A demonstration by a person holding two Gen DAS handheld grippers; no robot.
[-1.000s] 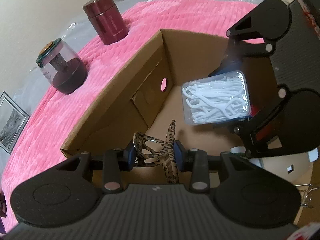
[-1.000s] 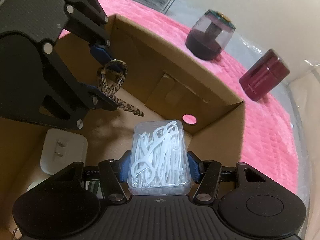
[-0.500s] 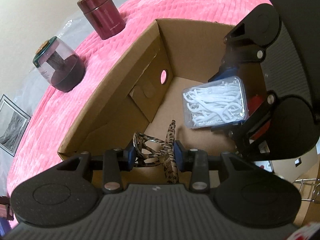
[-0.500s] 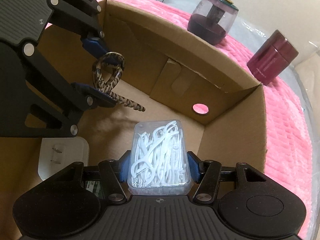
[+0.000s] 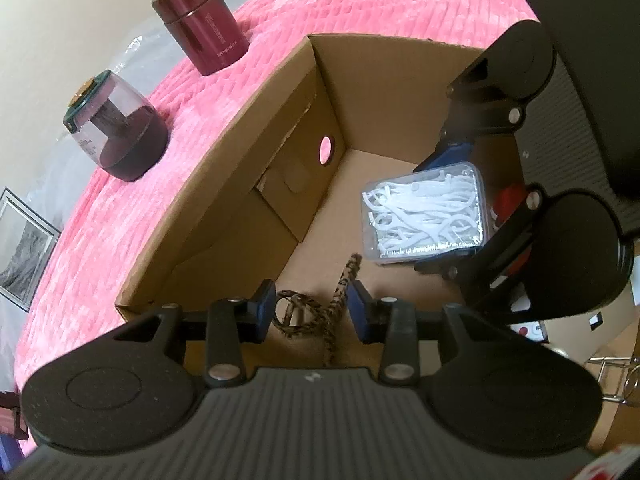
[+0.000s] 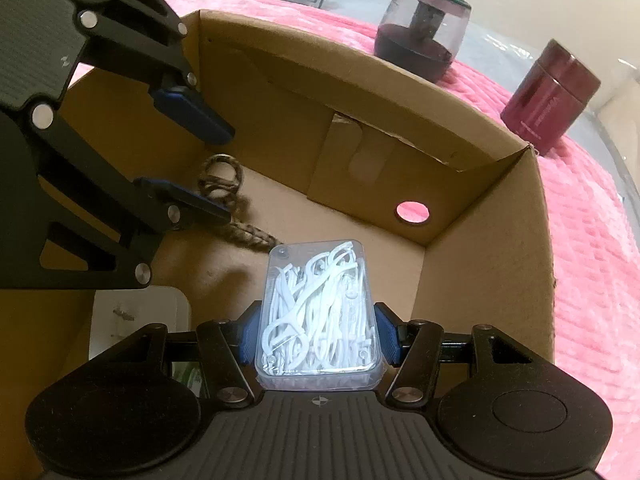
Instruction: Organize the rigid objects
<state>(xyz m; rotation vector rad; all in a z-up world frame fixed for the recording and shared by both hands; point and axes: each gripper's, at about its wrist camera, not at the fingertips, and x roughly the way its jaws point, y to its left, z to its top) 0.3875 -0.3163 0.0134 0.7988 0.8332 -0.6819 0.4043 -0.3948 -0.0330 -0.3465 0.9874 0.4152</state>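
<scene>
The right gripper [image 6: 318,338] clamps a clear floss pick case [image 6: 320,312] by its long sides, its long axis pointing away toward the cardboard box's [image 6: 400,92] far wall. The left gripper [image 5: 312,306] hangs spread wide, touching nothing. A leopard-print hair clip [image 6: 228,204] lies on the box floor beneath it, beside a white charger [image 6: 136,320].

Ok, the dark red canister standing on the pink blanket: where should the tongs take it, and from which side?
Probably by the straight wall of the dark red canister, just below its lid seam, coming in level from the cardboard box side. It stands upright on the pink blanket with parallel sides. The domed jar stands apart from it, so that approach looks open.
</scene>
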